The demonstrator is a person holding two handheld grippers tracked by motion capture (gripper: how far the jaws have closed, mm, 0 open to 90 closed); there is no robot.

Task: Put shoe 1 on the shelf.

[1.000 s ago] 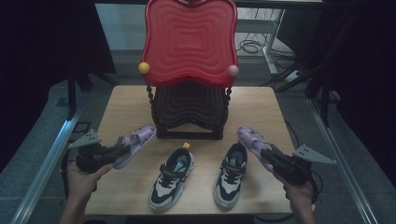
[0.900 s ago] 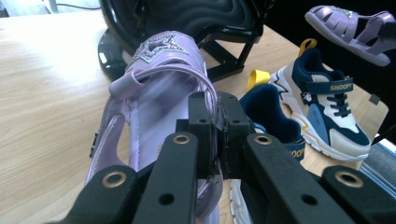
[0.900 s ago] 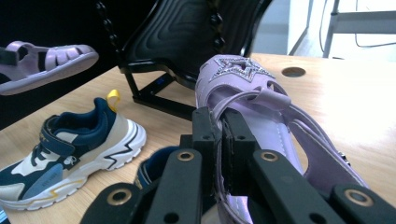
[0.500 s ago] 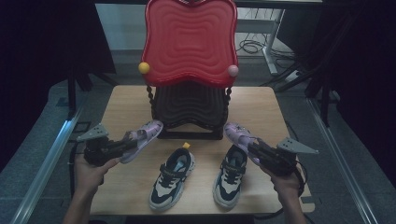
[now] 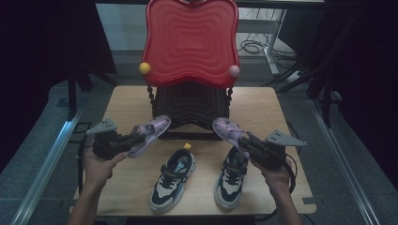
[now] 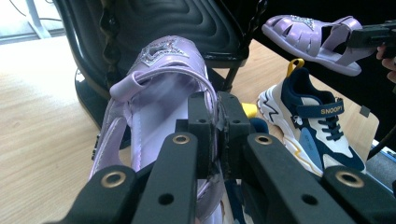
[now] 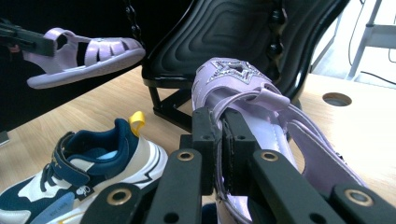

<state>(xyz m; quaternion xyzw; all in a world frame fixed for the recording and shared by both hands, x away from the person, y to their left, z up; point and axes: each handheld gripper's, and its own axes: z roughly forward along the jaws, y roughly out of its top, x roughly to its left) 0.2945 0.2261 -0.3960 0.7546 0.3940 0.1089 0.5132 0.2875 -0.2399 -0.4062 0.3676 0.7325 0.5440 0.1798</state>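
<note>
— Both sandals are off the table. The left gripper (image 5: 123, 142) pinches the left sandal (image 5: 151, 133) by the edge of its heel, jaws nearly closed on that thin rim, and the right gripper (image 5: 253, 146) has the right sandal (image 5: 228, 130) the same way.

— Where do they hang?

— Just in front of the black rack (image 5: 190, 105) under the red top (image 5: 190, 40), one at each side, toes pointing toward it. The two sneakers (image 5: 172, 178) sit on the table (image 5: 126, 105) below, between the hands.

— That grip looks thin to me.

— It is. In the left gripper view the pads (image 6: 201, 135) bite only on the purple back wall, so the whole shoe hangs forward of the hold. I think a quick swing could make it pivot in the jaws or slip out, and it would land on the left sneaker or beside it.

— And the right one?

— Same worry. In the right gripper view the jaws clamp one soft strip at the heel, and soft material can fold and slide out.

— Anything else?

— The rack. Its twisted posts (image 5: 151, 101) and low front bar stand near both toes. If a toe catches a post, the sandal may twist out of the pinch. The two sandals aren't far apart either, so they might knock together if the hands come inward.
</note>
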